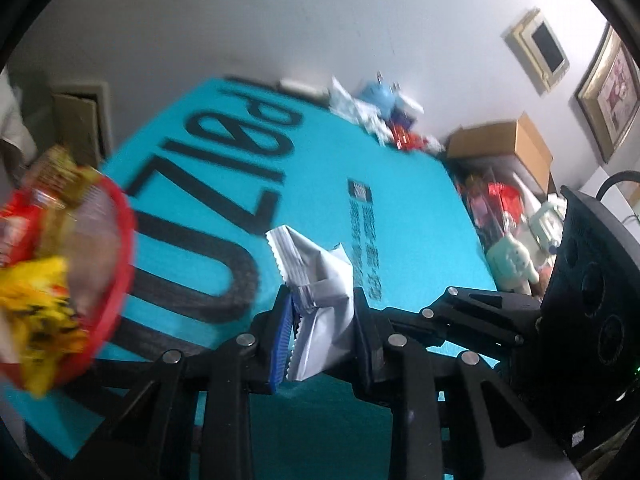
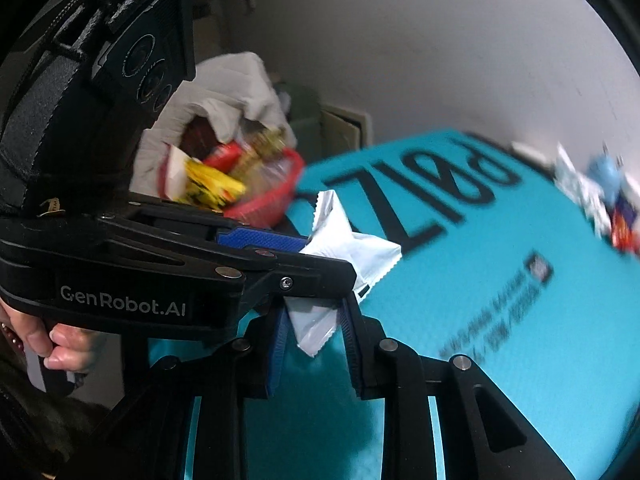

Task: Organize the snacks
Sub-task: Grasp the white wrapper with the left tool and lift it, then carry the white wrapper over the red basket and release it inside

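Both grippers have hold of the same silver snack packet point(image 1: 320, 288), lifted clear of the teal board point(image 1: 400, 216) with its large black lettering.

In the left wrist view, the left gripper point(image 1: 322, 324) is closed tight on the packet: its blue-ribbed pad sits at about nine o'clock of the wrapper and the black finger at three o'clock, both pressing the foil. The packet's crimped end sticks up from the jaws toward twelve o'clock, and its lower end hangs below the pads toward six o'clock. The other gripper's black body reaches in from three o'clock.

In the right wrist view, the right gripper point(image 2: 314, 320) is nearly closed, pinching the lower corner of the silver snack packet point(image 2: 348, 244) between its blue pads. The rest of the wrapper rises from these jaws toward twelve o'clock, where the left gripper point(image 2: 320, 250) crosses in from nine o'clock and clamps it from the side. A hand point(image 2: 52, 340) grips that gripper's handle at the frame's eight o'clock.

A red basket point(image 1: 120, 248) heaped with yellow and red snack packs sits at nine o'clock of the packet in the left view, and at eleven o'clock in the right view. A loose pile of snacks point(image 1: 380, 116) lies at the board's far edge, near one o'clock, well apart from the grippers. Both views are blurred.
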Tool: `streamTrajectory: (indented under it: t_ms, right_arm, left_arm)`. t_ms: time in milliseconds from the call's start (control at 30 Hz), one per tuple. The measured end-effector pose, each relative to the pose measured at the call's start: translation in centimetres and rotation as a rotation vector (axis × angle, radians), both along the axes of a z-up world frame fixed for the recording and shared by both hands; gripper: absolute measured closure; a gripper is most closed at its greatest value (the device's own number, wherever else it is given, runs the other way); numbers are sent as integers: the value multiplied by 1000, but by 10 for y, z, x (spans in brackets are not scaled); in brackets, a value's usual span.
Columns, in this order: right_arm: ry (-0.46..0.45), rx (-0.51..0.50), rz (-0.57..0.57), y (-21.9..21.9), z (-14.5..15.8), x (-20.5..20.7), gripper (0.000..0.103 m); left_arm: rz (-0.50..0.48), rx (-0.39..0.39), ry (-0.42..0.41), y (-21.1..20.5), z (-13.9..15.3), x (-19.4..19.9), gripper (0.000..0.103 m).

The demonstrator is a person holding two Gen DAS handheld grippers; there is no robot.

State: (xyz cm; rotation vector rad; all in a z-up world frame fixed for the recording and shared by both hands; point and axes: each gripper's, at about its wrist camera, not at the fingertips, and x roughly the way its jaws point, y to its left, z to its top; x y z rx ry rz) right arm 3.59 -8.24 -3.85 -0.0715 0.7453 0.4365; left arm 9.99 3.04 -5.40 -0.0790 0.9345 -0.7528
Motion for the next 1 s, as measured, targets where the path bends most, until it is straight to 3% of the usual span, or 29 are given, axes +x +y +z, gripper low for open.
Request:
streamTrajectory:
  t_ms: [467, 667, 1000]
  right_arm:
    - [-160, -36, 194, 68, 51, 30, 77]
    - [-162, -16, 256, 93, 52, 54, 77]
    - [-100, -15, 328, 112, 38, 91, 77]
  left_arm:
    - [197, 15, -187, 77, 64, 5, 76]
    - [243, 60, -197, 102, 69, 21, 76]
    - [272, 142, -145, 116, 54, 56, 76]
